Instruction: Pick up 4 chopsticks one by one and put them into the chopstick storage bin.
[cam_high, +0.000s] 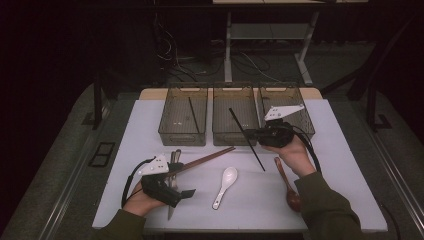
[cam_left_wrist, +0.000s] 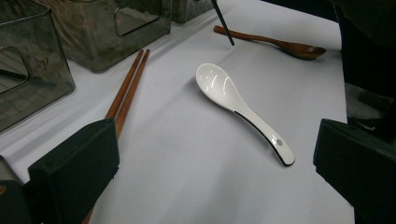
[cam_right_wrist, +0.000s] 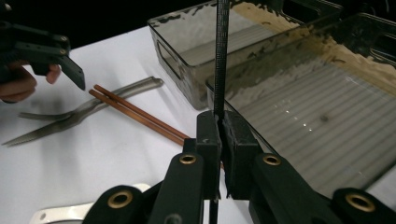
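Note:
My right gripper (cam_high: 253, 133) is shut on a black chopstick (cam_high: 245, 132) and holds it in the air in front of the middle bin (cam_high: 233, 87). In the right gripper view the jaws (cam_right_wrist: 219, 140) pinch that chopstick (cam_right_wrist: 221, 56), which runs straight up. My left gripper (cam_high: 184, 181) stands open low at the table's front left, with nothing between its jaws (cam_left_wrist: 212, 140). A white ceramic spoon (cam_high: 225, 186) (cam_left_wrist: 238, 102) lies just ahead of it. A pair of brown chopsticks (cam_high: 207, 157) (cam_left_wrist: 128, 86) lies slanted beside the left gripper.
Three clear bins stand at the back; the left bin (cam_high: 182, 87) holds one black chopstick (cam_high: 194, 115), and the right bin (cam_high: 302, 120) is behind my right hand. A wooden spoon (cam_high: 286, 180) (cam_left_wrist: 280, 44) lies at right. Metal cutlery (cam_high: 172, 157) (cam_right_wrist: 84, 112) lies under the left gripper.

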